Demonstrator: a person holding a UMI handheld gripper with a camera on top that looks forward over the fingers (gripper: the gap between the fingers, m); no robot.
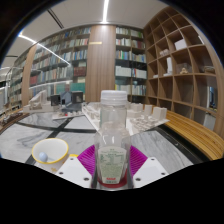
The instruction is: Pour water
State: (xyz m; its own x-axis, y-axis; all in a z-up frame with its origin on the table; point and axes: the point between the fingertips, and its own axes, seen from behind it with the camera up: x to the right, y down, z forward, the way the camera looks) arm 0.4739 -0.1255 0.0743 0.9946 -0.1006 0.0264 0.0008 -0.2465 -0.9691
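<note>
A clear plastic water bottle (113, 135) with a white cap and a pale label stands upright between my fingers. My gripper (112, 165) is shut on the bottle; both magenta pads (88, 158) press on its lower body. The bottle appears held above the grey marble table (170, 140). A cream cup (50, 152) with a yellowish rim stands on the table to the left of the fingers, close by.
Several white cups (150, 115) stand on the table beyond the bottle to the right. A wooden bench or edge (200, 135) runs along the right. Bookshelves (70, 60) line the back wall, and a wooden shelf unit (185, 60) stands at the right.
</note>
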